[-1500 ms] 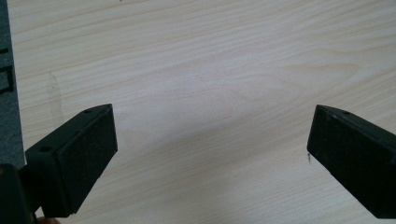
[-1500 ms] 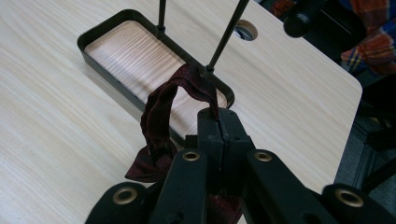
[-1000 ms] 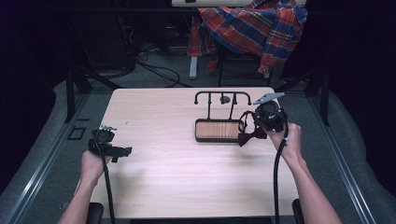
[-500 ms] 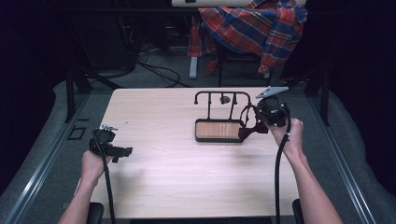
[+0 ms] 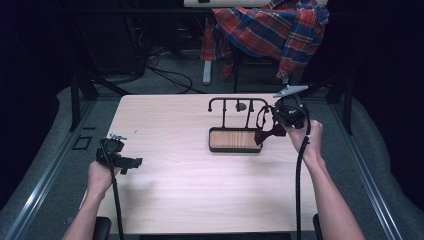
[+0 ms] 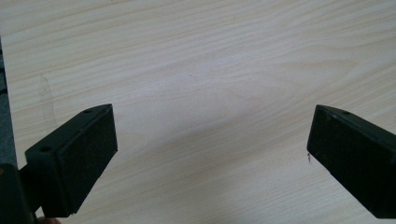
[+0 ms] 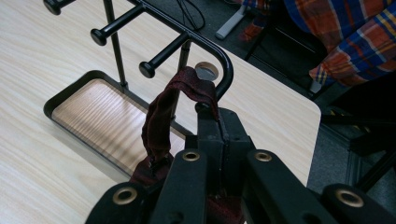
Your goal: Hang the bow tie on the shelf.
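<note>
A black peg rack (image 5: 237, 102) rises from the back of a wood-lined tray (image 5: 235, 140) at the table's right centre. My right gripper (image 5: 280, 117) hovers by the rack's right end, shut on a dark red fabric strap (image 5: 265, 132) that hangs down over the tray's right edge. In the right gripper view the strap (image 7: 161, 116) loops up out of the closed jaws of the right gripper (image 7: 212, 116), just below the rack's curved end (image 7: 224, 60). My left gripper (image 5: 131, 164) rests low at the table's left side, open, and bare wood lies between the jaws of the left gripper (image 6: 210, 149).
A plaid cloth (image 5: 272, 30) is draped over a chair behind the table. Cables (image 5: 165, 75) trail on the floor at the back. A round hole (image 7: 207, 71) in the tabletop sits behind the rack. Bare wood (image 5: 200, 185) stretches across the front of the table.
My right gripper has carried the strap slightly farther back, closer to the rack's right end. The left gripper has stayed put.
</note>
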`<state>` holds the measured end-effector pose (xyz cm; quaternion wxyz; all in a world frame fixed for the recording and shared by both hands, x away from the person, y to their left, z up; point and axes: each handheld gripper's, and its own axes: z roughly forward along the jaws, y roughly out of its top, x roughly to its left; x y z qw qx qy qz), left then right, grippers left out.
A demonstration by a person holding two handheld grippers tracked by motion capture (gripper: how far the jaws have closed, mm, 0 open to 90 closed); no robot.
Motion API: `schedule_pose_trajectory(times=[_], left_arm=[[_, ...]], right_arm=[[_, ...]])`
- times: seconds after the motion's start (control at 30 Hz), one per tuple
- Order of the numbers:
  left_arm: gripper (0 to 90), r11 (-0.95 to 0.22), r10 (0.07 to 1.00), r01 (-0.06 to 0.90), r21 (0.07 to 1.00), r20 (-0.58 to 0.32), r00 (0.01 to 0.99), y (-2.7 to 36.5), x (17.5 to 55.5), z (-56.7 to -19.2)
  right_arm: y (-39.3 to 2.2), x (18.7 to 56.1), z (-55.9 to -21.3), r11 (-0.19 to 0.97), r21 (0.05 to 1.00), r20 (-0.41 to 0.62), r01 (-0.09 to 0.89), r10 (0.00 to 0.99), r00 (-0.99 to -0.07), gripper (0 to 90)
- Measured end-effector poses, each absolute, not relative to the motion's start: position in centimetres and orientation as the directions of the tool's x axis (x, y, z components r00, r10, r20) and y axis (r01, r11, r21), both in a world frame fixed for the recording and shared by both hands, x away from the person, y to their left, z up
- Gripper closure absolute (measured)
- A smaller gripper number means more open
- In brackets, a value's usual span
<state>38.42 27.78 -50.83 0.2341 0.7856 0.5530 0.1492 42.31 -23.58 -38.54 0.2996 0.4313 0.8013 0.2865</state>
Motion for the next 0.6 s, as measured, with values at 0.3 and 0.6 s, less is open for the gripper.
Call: schedule_pose_trajectory(times=[0.3, 0.6], left_arm=[[1.6, -0.282, 0.937, 0.798, 0.532, -0.025, 0.348, 27.7, 38.5, -50.9], [1.7, -0.285, 0.936, 0.801, 0.526, -0.026, 0.350, 27.6, 38.5, -50.9]], right_arm=[[-23.8, 43.7, -38.8, 0.442, 0.722, -0.216, 0.532, 0.875, -0.433, 89.5], [-24.0, 45.5, -39.6, 0.422, 0.719, -0.198, 0.552, 0.886, -0.420, 89.5]])
